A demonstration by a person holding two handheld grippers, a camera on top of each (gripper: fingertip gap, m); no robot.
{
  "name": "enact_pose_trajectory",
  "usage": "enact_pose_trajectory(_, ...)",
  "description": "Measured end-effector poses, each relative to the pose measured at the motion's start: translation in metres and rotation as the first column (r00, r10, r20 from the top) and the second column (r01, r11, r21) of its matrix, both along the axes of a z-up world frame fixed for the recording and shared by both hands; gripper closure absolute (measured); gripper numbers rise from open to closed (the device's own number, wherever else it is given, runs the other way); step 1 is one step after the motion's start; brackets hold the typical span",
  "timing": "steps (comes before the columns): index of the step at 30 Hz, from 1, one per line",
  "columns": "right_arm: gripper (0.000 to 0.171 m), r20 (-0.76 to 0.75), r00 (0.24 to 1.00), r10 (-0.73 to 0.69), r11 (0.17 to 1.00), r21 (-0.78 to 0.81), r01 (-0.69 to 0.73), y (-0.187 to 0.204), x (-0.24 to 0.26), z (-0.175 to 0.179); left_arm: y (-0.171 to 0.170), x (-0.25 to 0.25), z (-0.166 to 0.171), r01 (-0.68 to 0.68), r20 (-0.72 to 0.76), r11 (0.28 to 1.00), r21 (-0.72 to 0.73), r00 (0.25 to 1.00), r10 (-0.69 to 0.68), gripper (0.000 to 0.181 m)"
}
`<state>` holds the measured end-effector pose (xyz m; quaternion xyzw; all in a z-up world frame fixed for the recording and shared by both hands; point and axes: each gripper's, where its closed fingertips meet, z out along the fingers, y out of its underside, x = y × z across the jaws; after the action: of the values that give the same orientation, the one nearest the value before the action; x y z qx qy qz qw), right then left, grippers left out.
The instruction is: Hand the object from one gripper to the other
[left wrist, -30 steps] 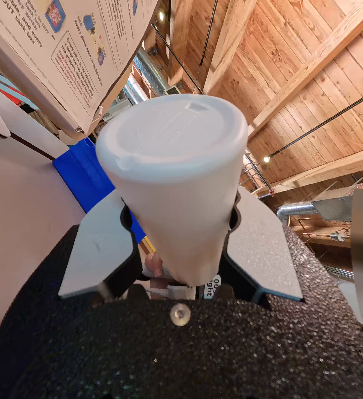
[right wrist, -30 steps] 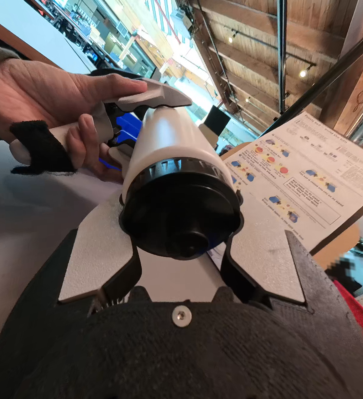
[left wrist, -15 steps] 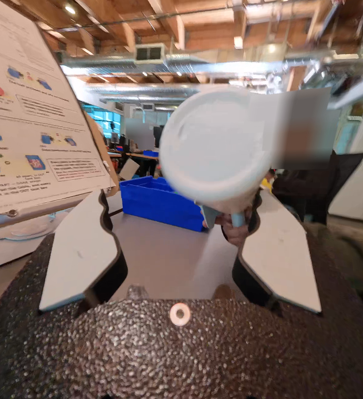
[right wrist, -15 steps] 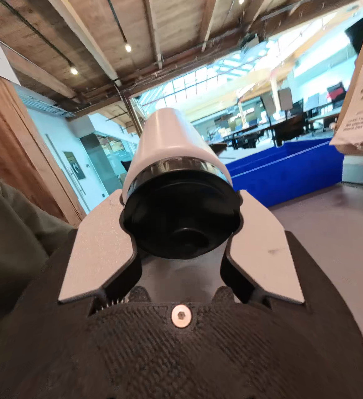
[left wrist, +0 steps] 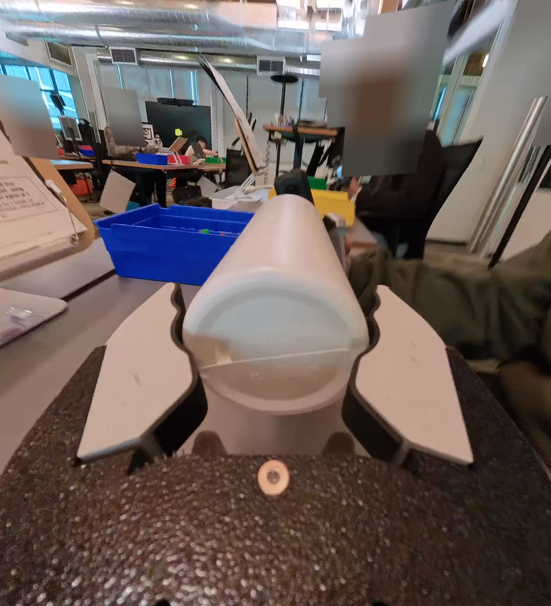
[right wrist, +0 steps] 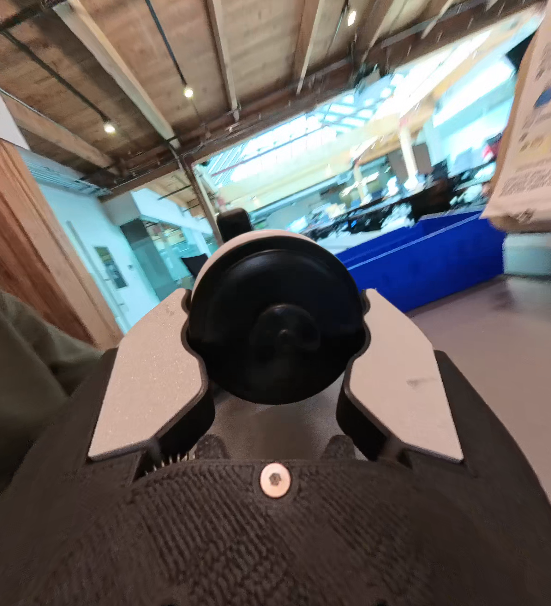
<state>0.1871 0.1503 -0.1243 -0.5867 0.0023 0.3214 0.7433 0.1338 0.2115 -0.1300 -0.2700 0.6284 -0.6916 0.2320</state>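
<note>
A white bottle [left wrist: 277, 295] with a black cap [right wrist: 275, 328] lies level in the air between my two grippers. My right gripper [right wrist: 275, 328] is shut on the cap end. In the left wrist view the bottle's flat white base points at the camera. My left gripper [left wrist: 275, 328] is open, its jaws standing close on either side of the base and a little wider than it. One right finger [left wrist: 335, 229] shows behind the bottle's far end. The white body [right wrist: 257, 237] shows just above the cap in the right wrist view.
A blue bin [left wrist: 169, 249] stands on the grey table [left wrist: 54, 344] behind the bottle and also shows in the right wrist view [right wrist: 431, 272]. A printed board [left wrist: 11, 210] leans at the left. A white flat tray [left wrist: 5, 321] lies left. An olive sleeve [left wrist: 464, 295] is at the right. The grippers' ends are close to 10 cm from one another.
My left gripper let go of the bottle, swung round and now has its jaws around the base end. My right gripper kept its hold on the cap and levelled the bottle.
</note>
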Motion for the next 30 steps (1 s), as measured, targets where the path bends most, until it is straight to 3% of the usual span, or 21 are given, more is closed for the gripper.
enact_pose_trajectory(4,0.062,0.265,0.952,-0.155,0.988,0.061,0.144,0.002,-0.005,-0.003,0.002,0.008,0.015,0.042,-0.082,0.955,-0.295,0.994,-0.068,0.077)
enact_pose_trajectory(6,0.052,0.309,0.924,-0.223,0.974,0.108,0.199,0.005,-0.004,0.0,0.007,0.016,0.022,0.017,-0.137,0.896,-0.444,0.987,-0.087,0.077)
enact_pose_trajectory(9,0.055,0.32,0.899,-0.301,0.944,0.235,0.232,0.002,-0.005,0.01,0.018,0.026,0.025,-0.018,-0.195,0.754,-0.657,0.97,-0.147,0.077)
enact_pose_trajectory(12,0.051,0.323,0.883,-0.34,0.926,0.278,0.255,0.003,-0.006,0.013,0.023,0.028,0.034,0.022,-0.133,0.591,-0.806,0.967,-0.218,0.077)
enact_pose_trajectory(14,0.052,0.329,0.883,-0.334,0.928,0.281,0.246,0.005,-0.01,0.012,0.023,0.028,0.041,0.043,-0.09,0.53,-0.847,0.971,-0.222,0.077)
enact_pose_trajectory(17,0.063,0.328,0.889,-0.319,0.917,0.345,0.202,0.0,-0.022,0.021,0.008,0.032,0.037,0.036,-0.112,0.586,-0.809,0.97,-0.215,0.077)
enact_pose_trajectory(18,0.041,0.306,0.886,-0.348,0.904,0.36,0.23,-0.001,-0.019,0.025,0.004,0.033,0.035,0.043,-0.111,0.586,-0.809,0.968,-0.225,0.077)
enact_pose_trajectory(20,0.047,0.302,0.874,-0.381,0.883,0.4,0.247,-0.005,-0.017,0.03,-0.001,0.034,0.032,0.063,-0.101,0.563,-0.824,0.962,-0.255,0.077)
enact_pose_trajectory(22,0.073,0.278,0.879,-0.388,0.869,0.427,0.249,-0.011,-0.015,0.038,-0.01,0.034,0.026,0.09,-0.118,0.562,-0.822,0.939,-0.324,0.077)
enact_pose_trajectory(25,0.076,0.187,0.924,-0.335,0.9,0.354,0.254,-0.012,-0.004,0.046,-0.022,0.036,0.017,0.098,-0.178,0.599,-0.795,0.906,-0.385,0.077)
enact_pose_trajectory(27,0.076,0.121,0.94,-0.32,0.907,0.327,0.267,-0.015,0.005,0.048,-0.025,0.038,0.01,0.074,-0.205,0.737,-0.672,0.938,-0.281,0.078)
enact_pose_trajectory(30,0.077,0.099,0.915,-0.391,0.896,0.27,0.354,-0.018,0.027,0.044,-0.013,0.041,0.0,-0.104,-0.167,0.948,-0.3,0.984,0.055,0.072)
